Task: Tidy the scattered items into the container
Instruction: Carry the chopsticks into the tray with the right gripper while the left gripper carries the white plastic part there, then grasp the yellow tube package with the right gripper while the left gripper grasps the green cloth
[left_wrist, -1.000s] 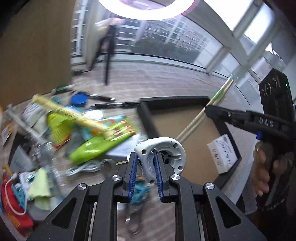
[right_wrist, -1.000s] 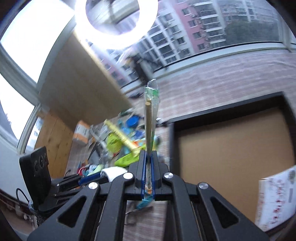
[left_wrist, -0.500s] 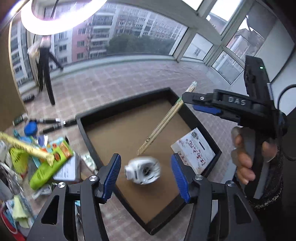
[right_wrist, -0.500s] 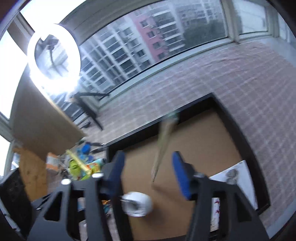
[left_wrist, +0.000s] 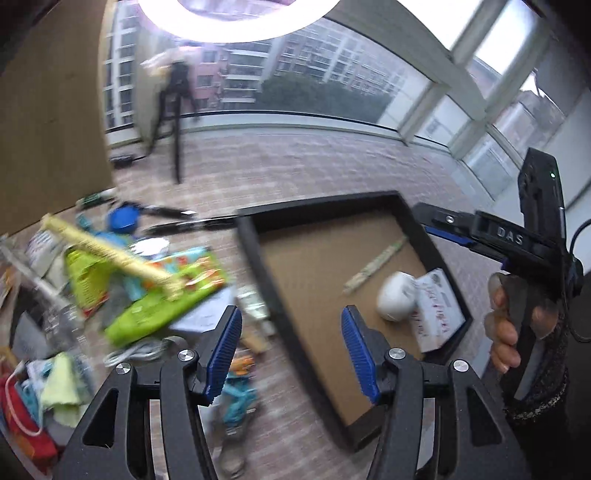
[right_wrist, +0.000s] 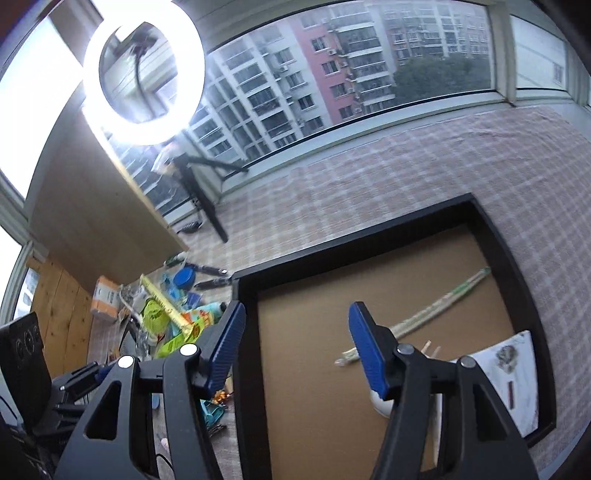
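A black-rimmed tray (left_wrist: 255, 254) (right_wrist: 245, 332) with a brown floor lies on the checked tablecloth. In it lie wrapped chopsticks (left_wrist: 373, 264) (right_wrist: 436, 308), a white round tape measure (left_wrist: 395, 301) (right_wrist: 380, 406) and a white printed box (left_wrist: 437, 310) (right_wrist: 506, 376). My left gripper (left_wrist: 291, 347) is open and empty above the tray's left rim. My right gripper (right_wrist: 295, 347) is open and empty above the tray; it shows in the left wrist view (left_wrist: 461, 232). Scattered items lie left of the tray: a green packet (left_wrist: 155, 302) (right_wrist: 173, 339) and a yellow stick (left_wrist: 110, 254) (right_wrist: 166, 302).
Black pens (left_wrist: 173, 221) (right_wrist: 210, 275) and a blue lid (left_wrist: 123, 218) (right_wrist: 183, 277) lie behind the pile. A white cable (left_wrist: 136, 352), teal scissors (left_wrist: 236, 402) (right_wrist: 210, 413), cloths (left_wrist: 55, 384) and a red bag (left_wrist: 22, 424) lie nearer. A ring light tripod (left_wrist: 173, 122) (right_wrist: 203, 192) stands at the back.
Both grippers opened. The left let go of the tape measure and the right let go of the chopsticks; both now lie in the tray. The left gripper swung back toward the pile.
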